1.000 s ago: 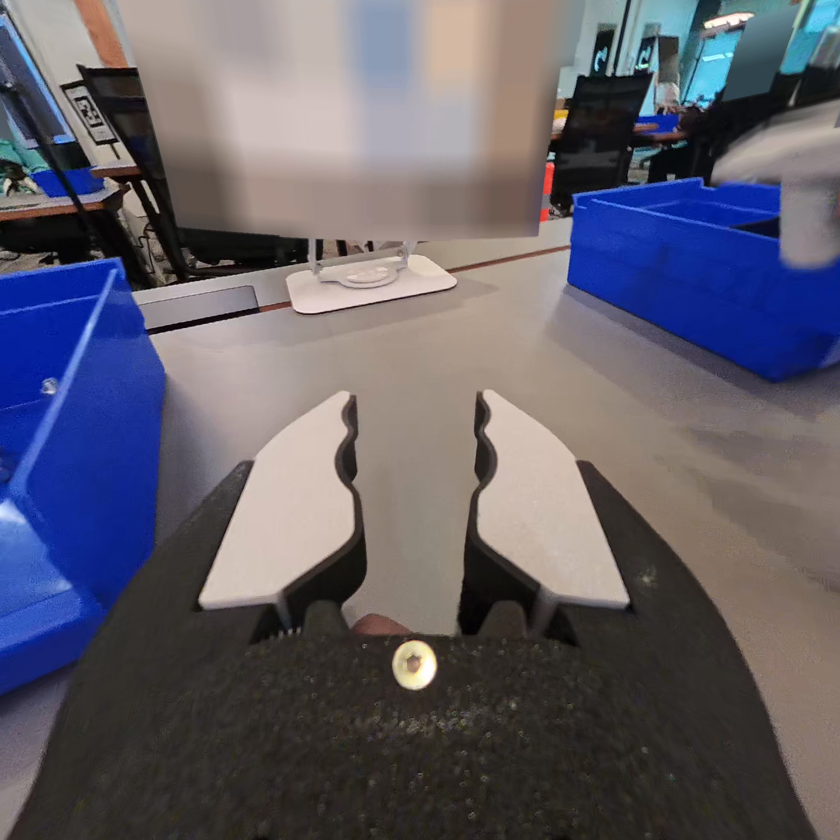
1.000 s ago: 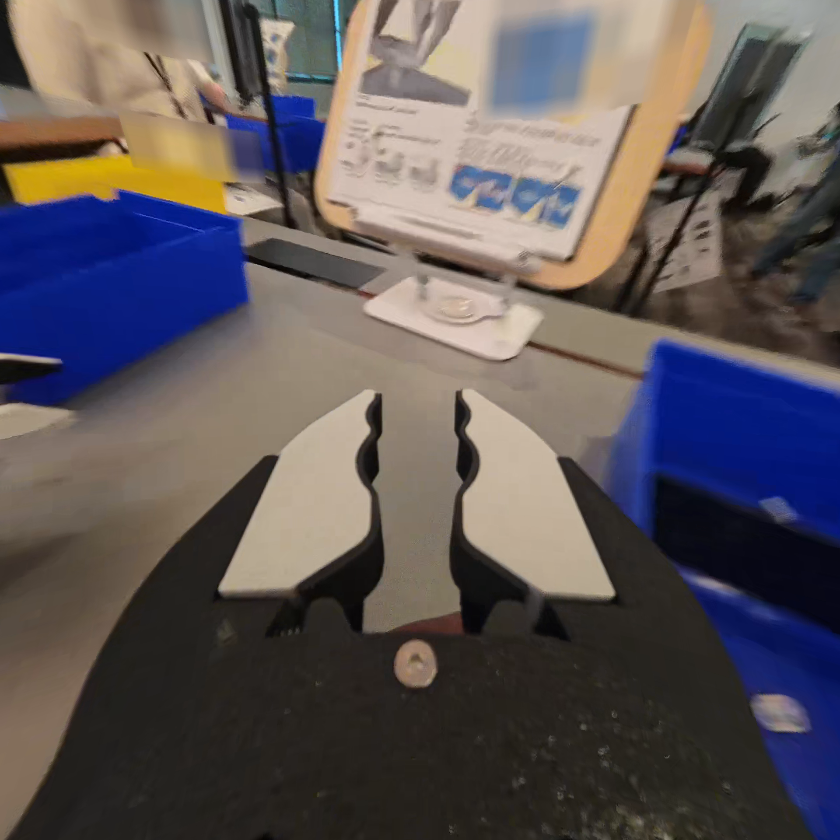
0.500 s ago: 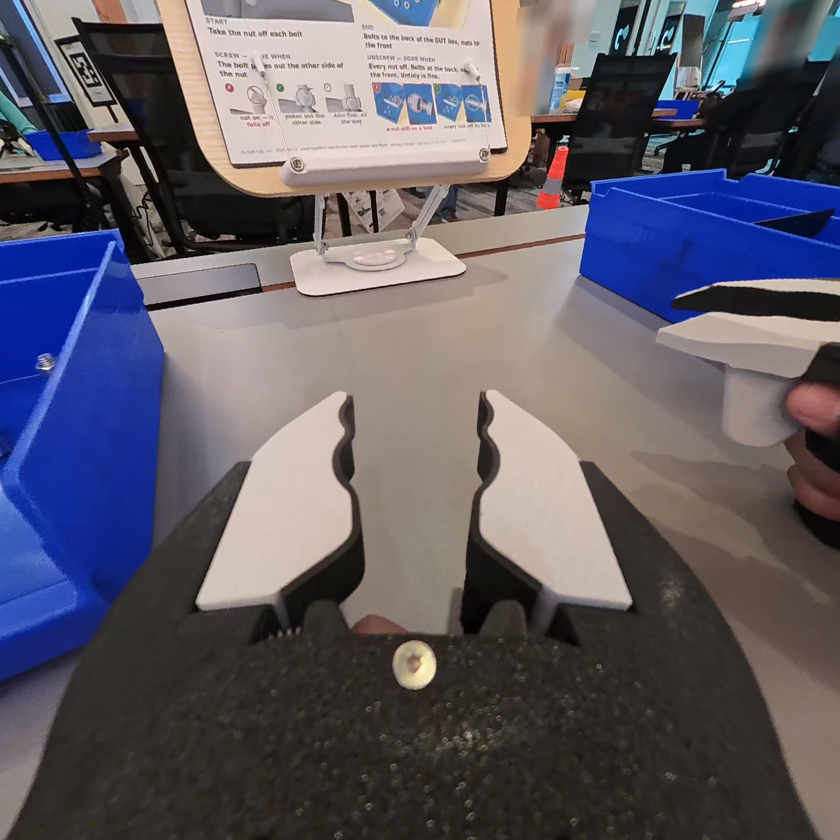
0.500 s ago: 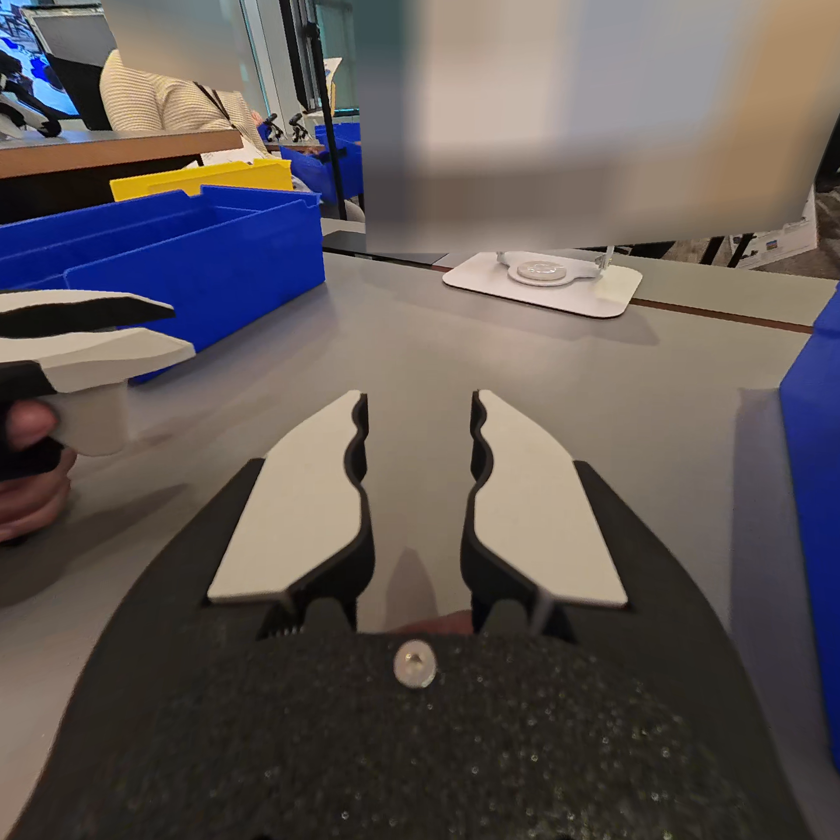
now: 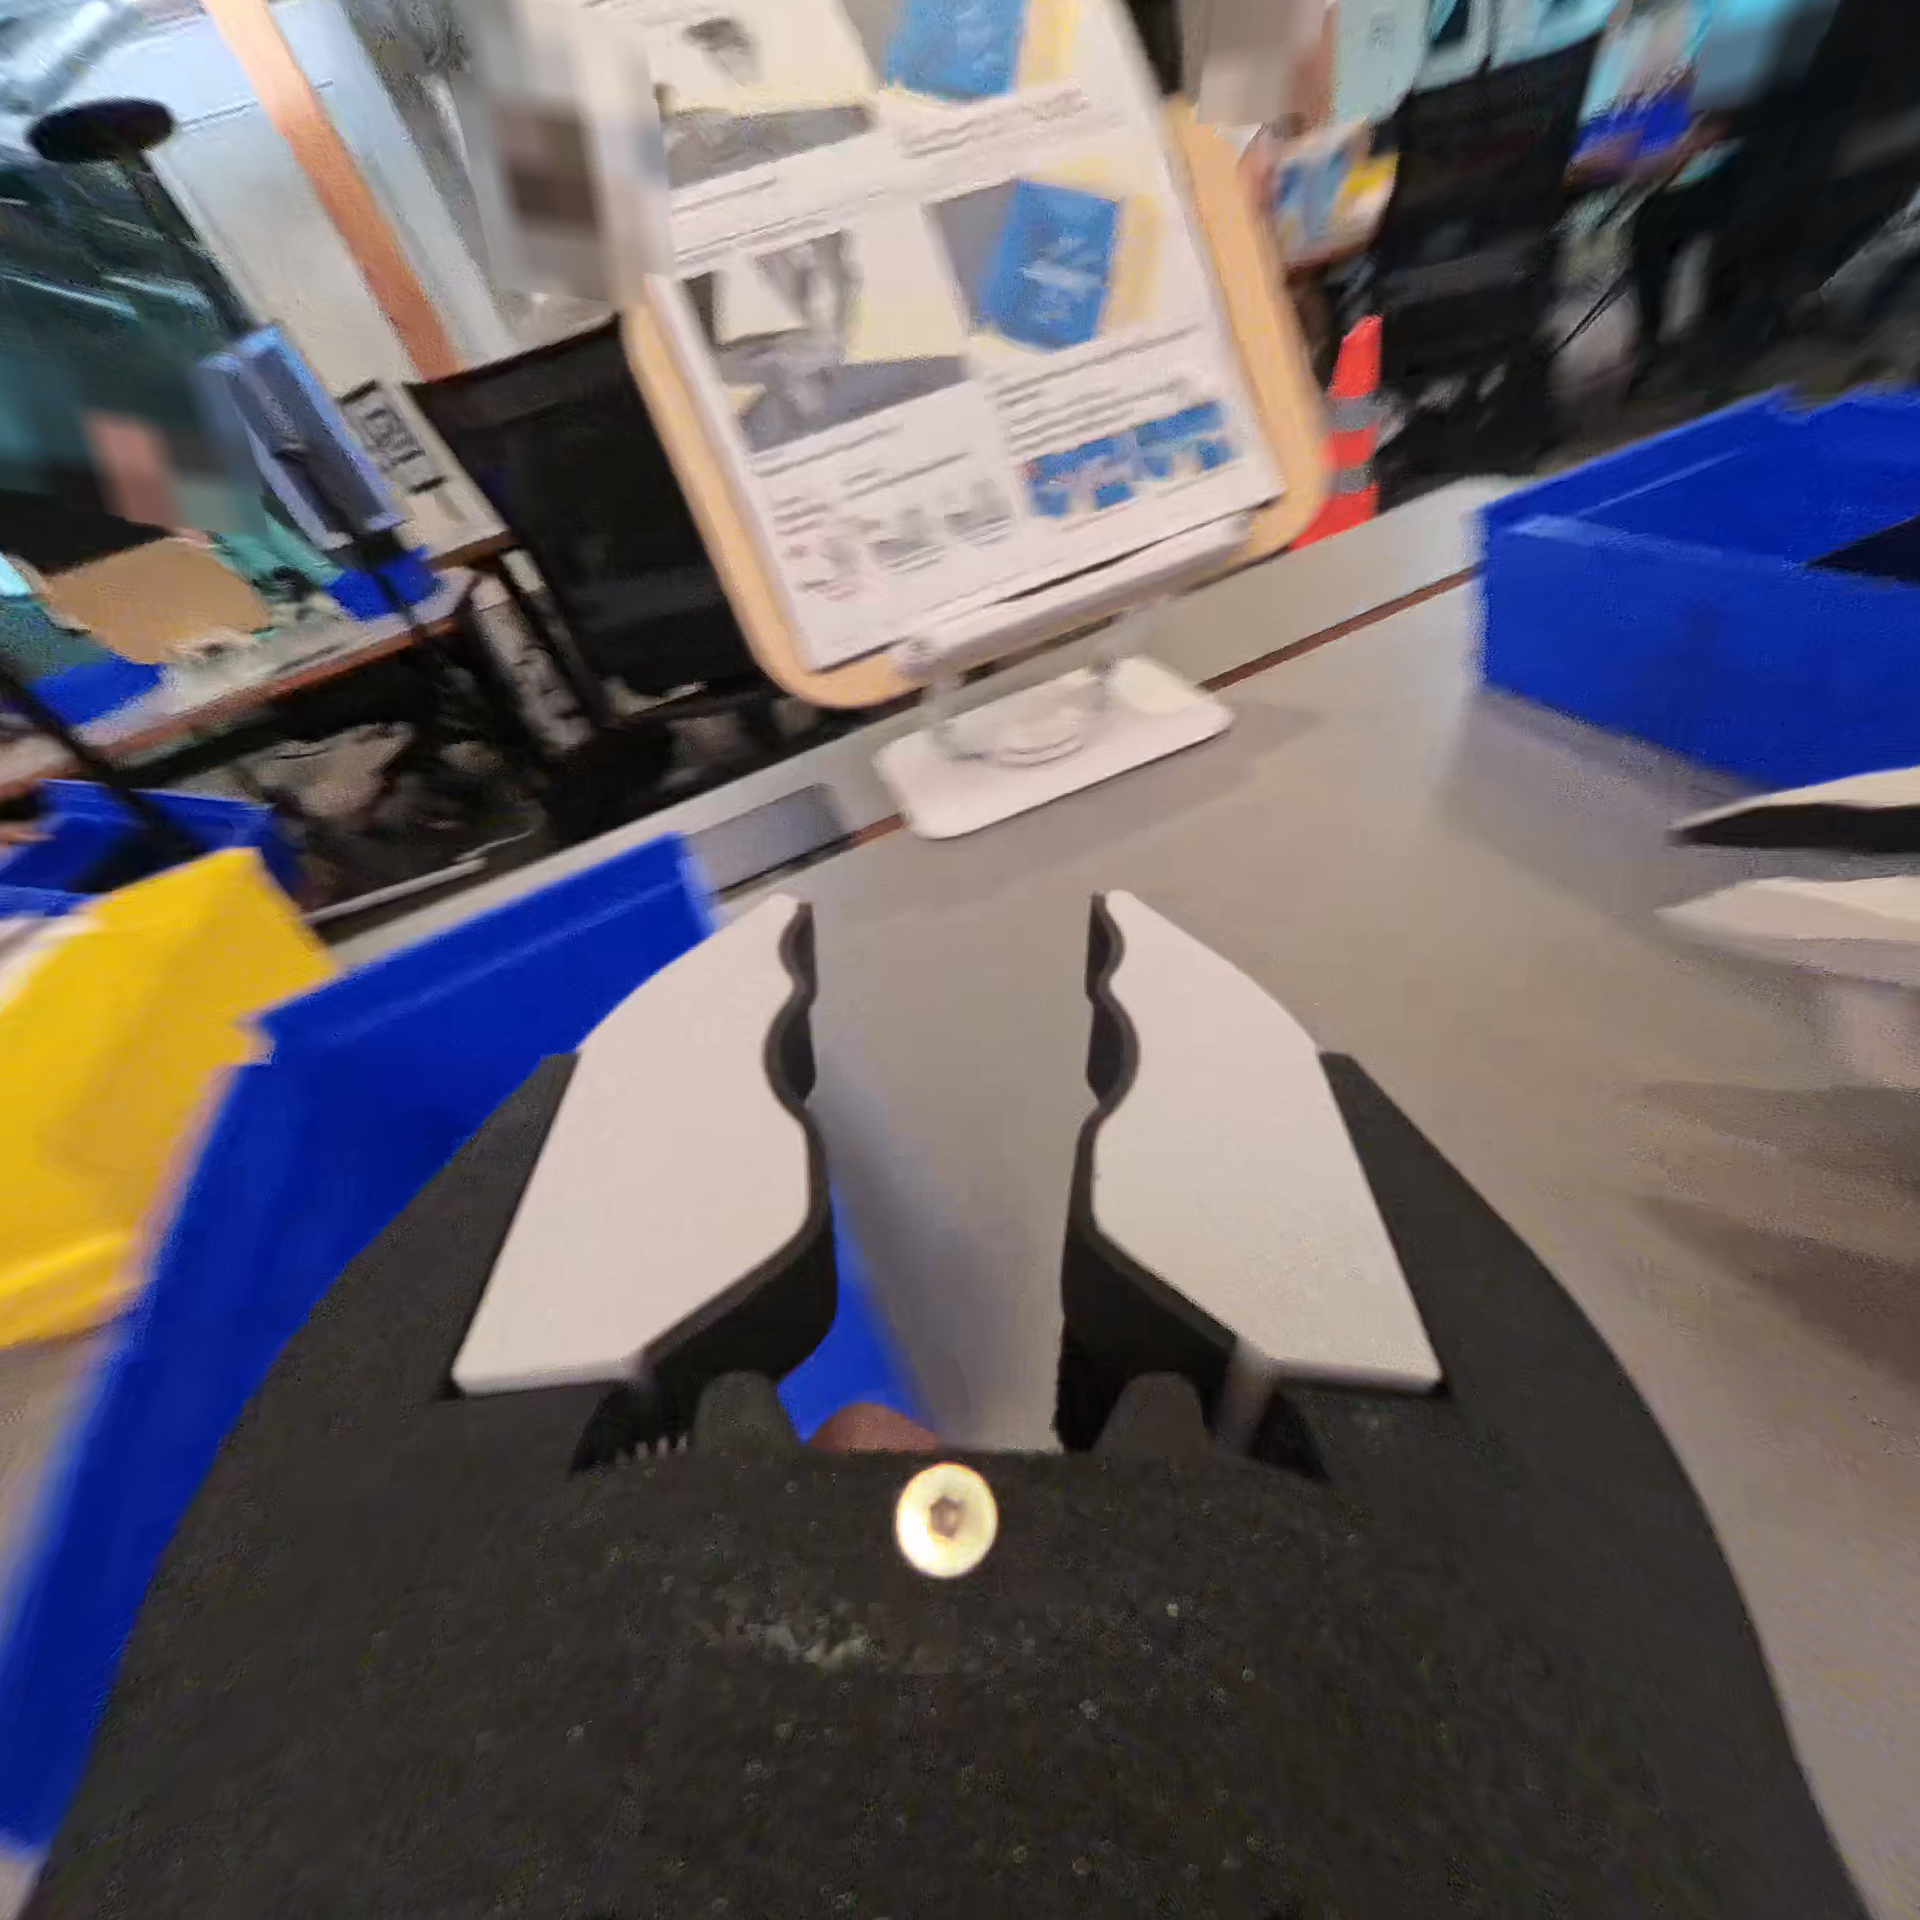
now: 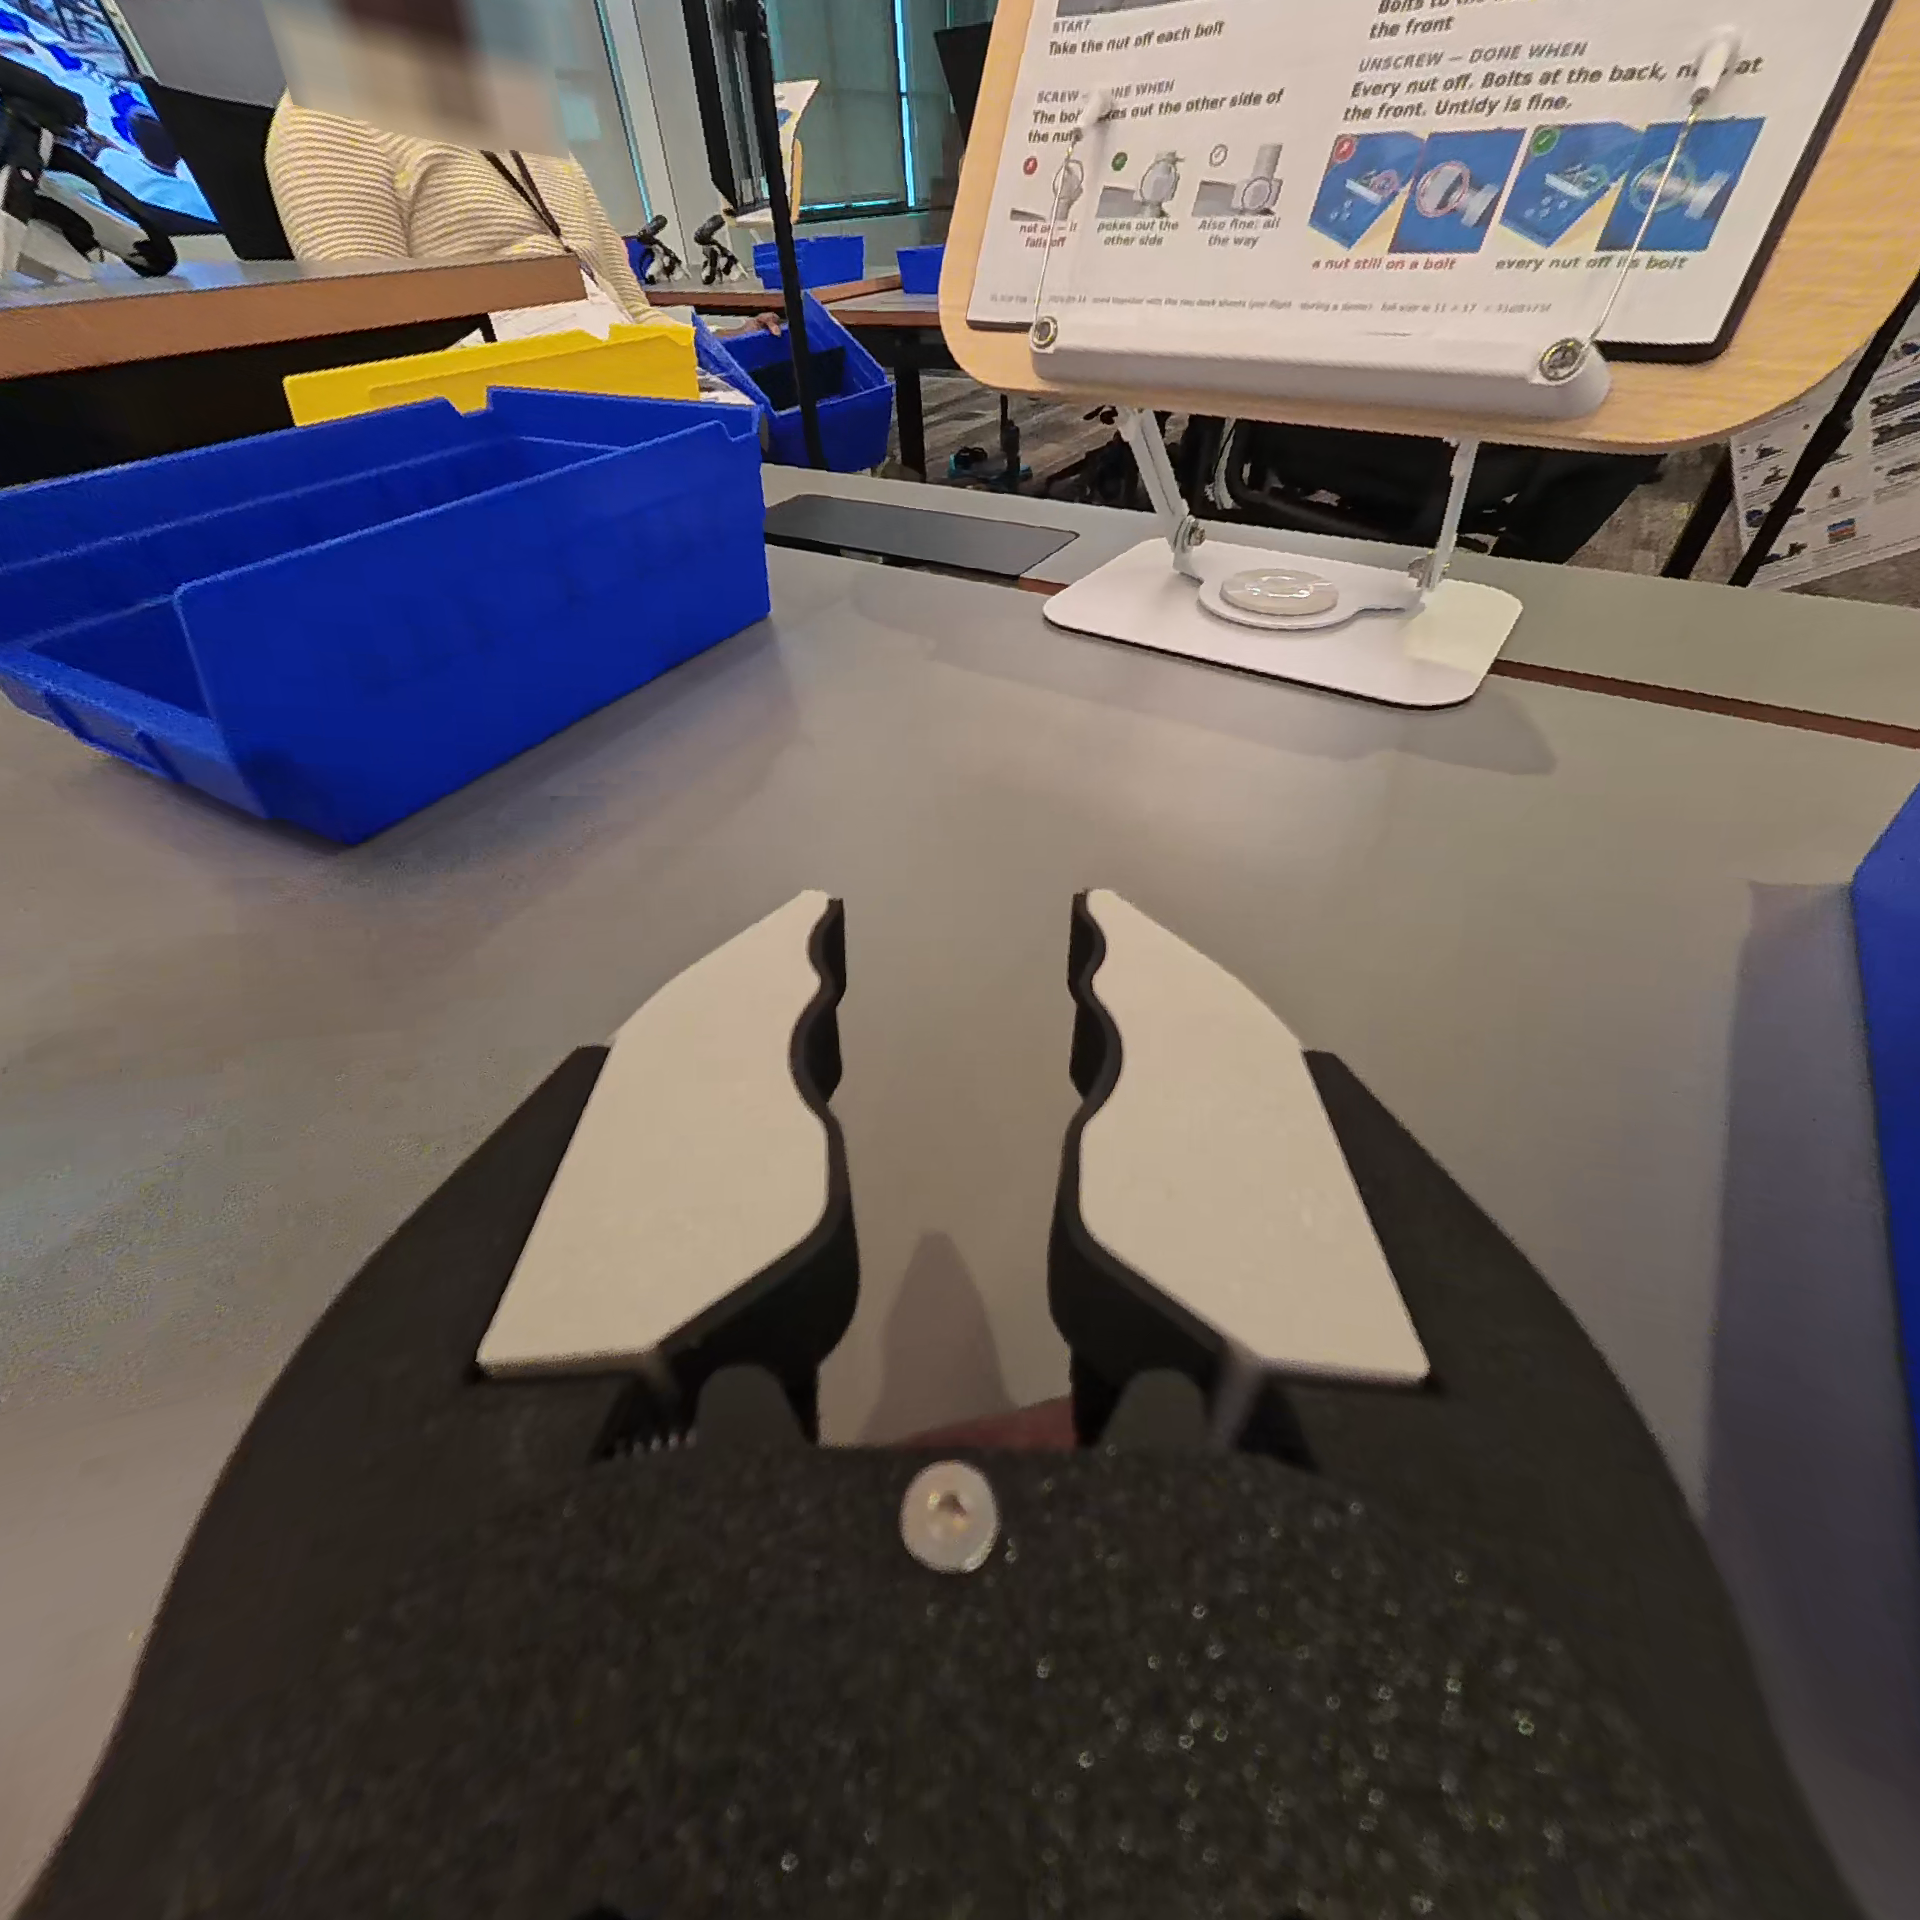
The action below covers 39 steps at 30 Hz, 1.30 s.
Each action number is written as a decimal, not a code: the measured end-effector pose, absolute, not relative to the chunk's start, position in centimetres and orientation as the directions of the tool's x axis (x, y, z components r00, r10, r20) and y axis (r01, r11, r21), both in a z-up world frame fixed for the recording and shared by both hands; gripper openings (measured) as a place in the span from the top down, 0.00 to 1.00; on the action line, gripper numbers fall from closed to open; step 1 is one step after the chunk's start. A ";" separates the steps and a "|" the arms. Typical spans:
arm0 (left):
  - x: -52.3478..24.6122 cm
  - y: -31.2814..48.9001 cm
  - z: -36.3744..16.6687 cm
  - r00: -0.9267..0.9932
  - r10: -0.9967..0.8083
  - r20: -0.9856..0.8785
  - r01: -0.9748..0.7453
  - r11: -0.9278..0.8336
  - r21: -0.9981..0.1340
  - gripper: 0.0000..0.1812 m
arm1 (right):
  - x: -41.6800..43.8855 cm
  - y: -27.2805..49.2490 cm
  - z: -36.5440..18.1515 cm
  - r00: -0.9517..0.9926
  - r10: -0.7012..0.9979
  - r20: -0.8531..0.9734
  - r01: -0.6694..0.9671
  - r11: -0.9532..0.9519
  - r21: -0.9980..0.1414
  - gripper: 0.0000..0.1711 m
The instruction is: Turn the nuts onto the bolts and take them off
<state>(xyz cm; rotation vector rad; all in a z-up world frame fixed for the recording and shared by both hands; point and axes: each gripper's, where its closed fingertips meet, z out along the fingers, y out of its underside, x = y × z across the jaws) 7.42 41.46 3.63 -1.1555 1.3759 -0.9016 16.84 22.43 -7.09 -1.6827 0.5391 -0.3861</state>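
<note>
My left gripper (image 5: 948, 914) is open and empty above the near corner of a blue bin (image 5: 416, 1049) at the left. The left wrist view is blurred. My right gripper (image 6: 956, 914) is open and empty over the grey table (image 6: 935, 790). It also shows at the right edge of the left wrist view (image 5: 1808, 862). No nuts or bolts show in either view.
A blue divided bin (image 6: 416, 623) stands at the left, another blue bin (image 5: 1704, 623) at the right, its edge in the right wrist view (image 6: 1886, 987). An instruction board on a white stand (image 6: 1288, 623) stands at the back. A yellow bin (image 5: 114, 1060) sits beyond the left bin.
My left gripper has swung left and risen over the left blue bin's corner, and its view is now blurred. The left gripper has left the right wrist view. Both stay open.
</note>
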 end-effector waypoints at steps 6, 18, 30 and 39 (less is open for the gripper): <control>11.3 56.0 1.1 -0.128 -0.867 -0.482 -0.483 0.479 -0.733 0.69 | 16.6 22.5 -7.1 0.845 -0.532 -0.052 -0.137 -0.123 -0.983 0.77; 20.2 63.2 -12.3 -0.120 -0.964 -0.238 -0.783 0.240 -0.575 0.69 | 16.3 22.6 -7.2 0.851 -0.524 -0.041 -0.131 -0.137 -0.982 0.79; 15.6 65.1 -11.0 -0.239 -0.929 -0.283 -0.860 0.338 -0.382 0.72 | 16.3 22.8 -7.5 0.862 -0.503 -0.060 -0.153 -0.146 -0.977 0.81; 14.0 65.2 -11.0 -0.574 -0.735 -0.362 -0.764 0.639 -0.087 0.71 | 16.2 22.7 -7.4 0.862 -0.503 -0.064 -0.152 -0.136 -0.979 0.81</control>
